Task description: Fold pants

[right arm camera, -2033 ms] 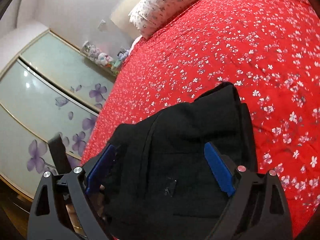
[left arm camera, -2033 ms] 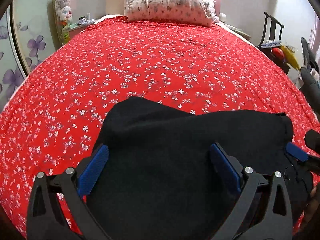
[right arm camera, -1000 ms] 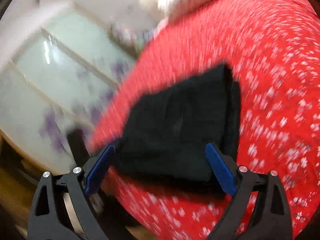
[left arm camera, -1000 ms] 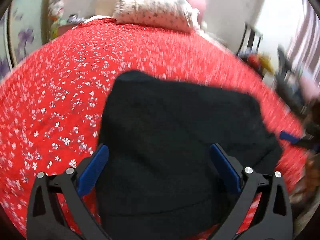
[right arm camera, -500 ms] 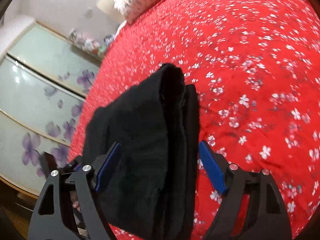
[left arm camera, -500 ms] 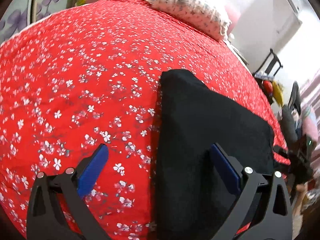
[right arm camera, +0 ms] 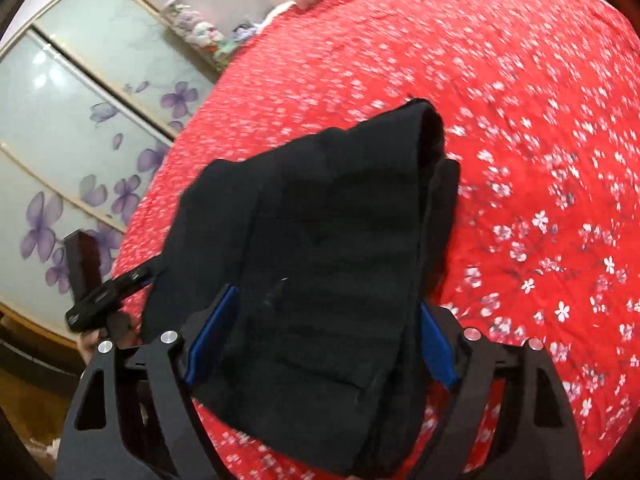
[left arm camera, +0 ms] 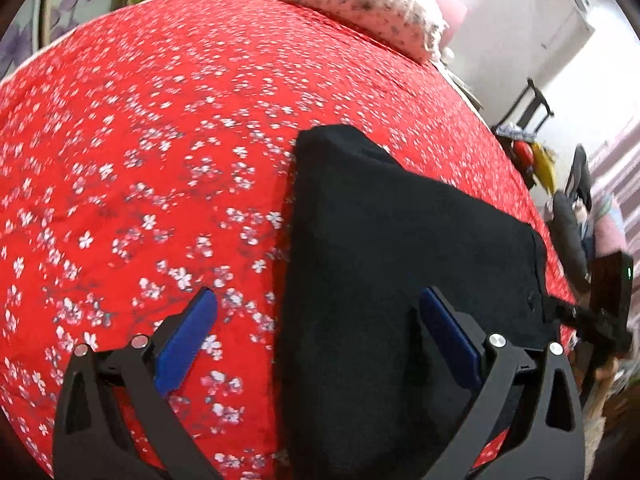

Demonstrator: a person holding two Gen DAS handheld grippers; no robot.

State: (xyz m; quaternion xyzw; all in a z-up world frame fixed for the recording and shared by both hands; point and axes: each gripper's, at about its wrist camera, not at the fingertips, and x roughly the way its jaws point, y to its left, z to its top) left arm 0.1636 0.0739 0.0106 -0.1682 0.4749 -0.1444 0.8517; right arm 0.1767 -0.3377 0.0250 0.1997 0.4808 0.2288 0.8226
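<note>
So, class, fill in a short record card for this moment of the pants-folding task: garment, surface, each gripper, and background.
garment: black pants, folded into a compact stack, layered edges visible in the right wrist view
surface: red floral bedspread
left gripper: open, one finger over the bedspread, the other over the pants
right gripper: open, fingers either side of the stack
background: floral pillow, wardrobe doors with purple flowers

Left hand-held gripper (left arm camera: 316, 336) spread wide, right hand-held gripper (right arm camera: 320, 338) likewise parted
</note>
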